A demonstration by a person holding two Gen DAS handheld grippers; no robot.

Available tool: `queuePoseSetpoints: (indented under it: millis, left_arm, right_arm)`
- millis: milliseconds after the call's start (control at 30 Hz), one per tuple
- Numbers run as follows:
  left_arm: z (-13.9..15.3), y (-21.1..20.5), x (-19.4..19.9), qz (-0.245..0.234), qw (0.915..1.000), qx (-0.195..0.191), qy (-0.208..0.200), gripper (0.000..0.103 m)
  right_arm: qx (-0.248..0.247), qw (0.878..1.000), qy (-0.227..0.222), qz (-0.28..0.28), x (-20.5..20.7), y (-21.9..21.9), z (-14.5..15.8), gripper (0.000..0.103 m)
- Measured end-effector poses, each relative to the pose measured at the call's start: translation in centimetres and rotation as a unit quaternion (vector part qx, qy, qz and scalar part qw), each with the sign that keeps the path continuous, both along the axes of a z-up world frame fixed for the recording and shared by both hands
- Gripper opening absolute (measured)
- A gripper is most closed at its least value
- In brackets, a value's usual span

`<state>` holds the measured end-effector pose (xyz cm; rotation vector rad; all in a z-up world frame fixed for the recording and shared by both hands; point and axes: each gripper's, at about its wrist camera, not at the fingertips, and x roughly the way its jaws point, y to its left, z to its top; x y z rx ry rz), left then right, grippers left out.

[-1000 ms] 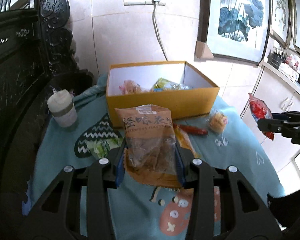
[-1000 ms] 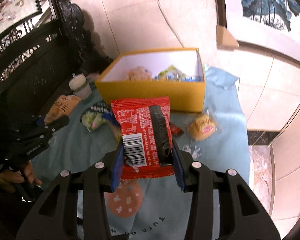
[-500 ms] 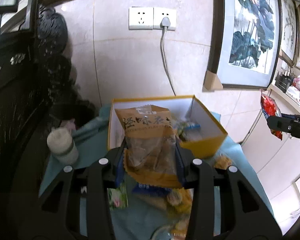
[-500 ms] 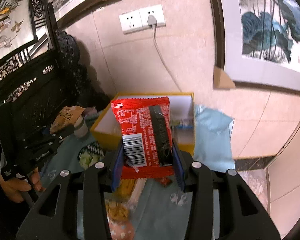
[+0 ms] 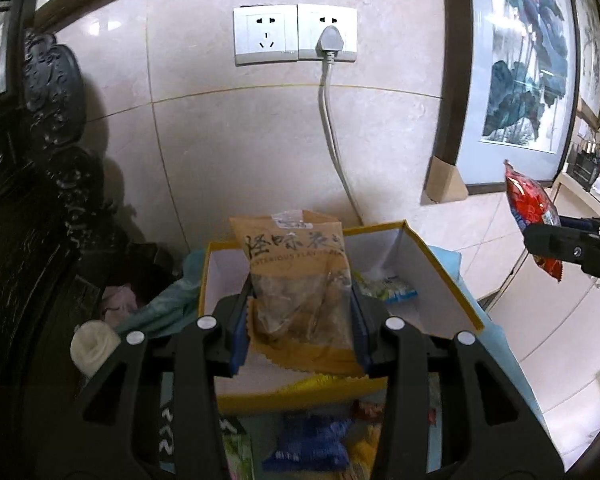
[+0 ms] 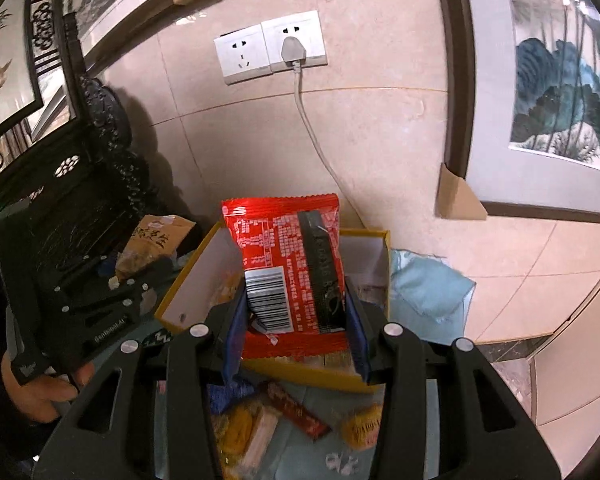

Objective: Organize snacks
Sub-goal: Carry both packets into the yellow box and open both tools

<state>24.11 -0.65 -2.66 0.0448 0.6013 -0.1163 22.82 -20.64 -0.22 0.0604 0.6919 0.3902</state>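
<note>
My left gripper [image 5: 300, 320] is shut on a tan snack bag [image 5: 300, 280] with a clear window, held over the open yellow box [image 5: 440, 276]. In the right wrist view my right gripper [image 6: 296, 320] is shut on a red snack packet [image 6: 288, 268] with a barcode, above the same yellow box [image 6: 188, 280]. The left gripper [image 6: 112, 280] with its tan bag shows at the left there. The red packet [image 5: 532, 216] and right gripper show at the right edge of the left wrist view. A few wrapped snacks lie inside the box.
Loose snacks [image 6: 296, 408] lie on the teal cloth [image 6: 428, 292] in front of the box. A white cup [image 5: 94, 344] stands at the left beside dark carved furniture [image 5: 40, 200]. A wall socket with a plugged cord [image 5: 332, 120] is behind the box.
Both grippers rose and moved forward from above the cloth to above the yellow box, each keeping its packet. The box now sits right under the fingers.
</note>
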Motion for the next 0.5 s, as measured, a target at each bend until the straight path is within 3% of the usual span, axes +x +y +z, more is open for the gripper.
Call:
queuePoseSetpoints:
  millis: [100,133,167,200,300,500]
  left_arm:
    - [0.3,-0.3,2.5,0.010,0.9998,0.016,-0.006,0.049]
    - [0.3,-0.2,3.6,0.021,0.9996,0.019,-0.008,0.057]
    - [0.2,-0.2,4.2,0.027,0.9994,0.020,-0.005,0.076]
    - [-0.3,0.0,5.3,0.038,0.9991,0.021,0.005,0.084]
    - [-2.8,0.5,6.8,0.051,0.9973,0.032,0.042,0.085]
    - [-7.3,1.5,3.8,0.046,0.9950,0.027,0.084,0.085]
  right_arm:
    - [0.010,1.000,0.006,0.002,2.6,1.1,0.4,0.047]
    - [0.012,1.000,0.013,0.001,3.9,1.5,0.3,0.051]
    - [0.013,1.000,0.022,-0.002,4.9,1.8,0.1,0.068]
    - [0.008,0.999,0.038,-0.013,6.4,2.1,-0.6,0.076]
    - [0.000,0.997,0.069,-0.032,7.8,2.1,-2.9,0.076]
    - [-0.041,0.995,0.088,-0.031,5.2,1.4,-7.4,0.076]
